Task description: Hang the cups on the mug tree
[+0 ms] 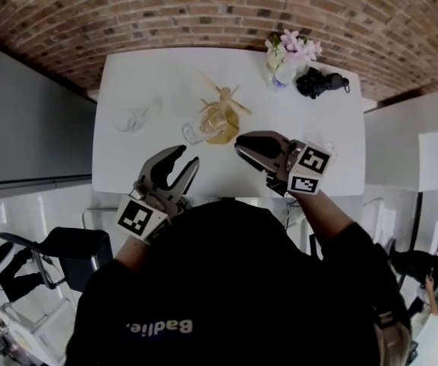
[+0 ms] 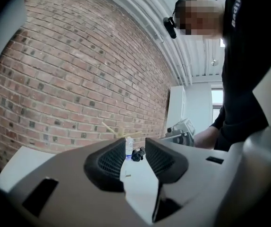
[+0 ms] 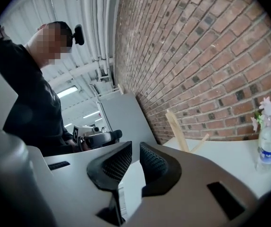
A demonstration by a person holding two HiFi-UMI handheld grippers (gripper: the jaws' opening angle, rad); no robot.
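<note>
Both tongs empty: left gripper (image 1: pixel 187 157) has its jaws a narrow gap apart, with nothing between the pads. The right gripper (image 1: pixel 239 145) is the same, gap a bit tighter, pads not touching. Both sit over the near edge of the white rectangular table (image 1: pixel 127 75), tips angled in toward each other. Just beyond and between the two sets of tips is the light wooden mug tree (image 1: pixel 223 101) with slanted pegs, standing mid-table. An amber-brown shape (image 1: pixel 220 126) sits at its foot; cup or base, can't tell. One clear glass cup (image 1: pixel 191 134) lies on the table right at the tree's foot, on the left gripper's side, close ahead of its tips. A second clear glass cup (image 1: pixel 136 117) is on the table well out to the left gripper's outer side, apart from the tree. Far ahead of the right gripper, near the table's back edge, is a clear bottle holding pink flowers (image 1: pixel 286 59), with a black lumpy object (image 1: pixel 320 82) just beside it.
</note>
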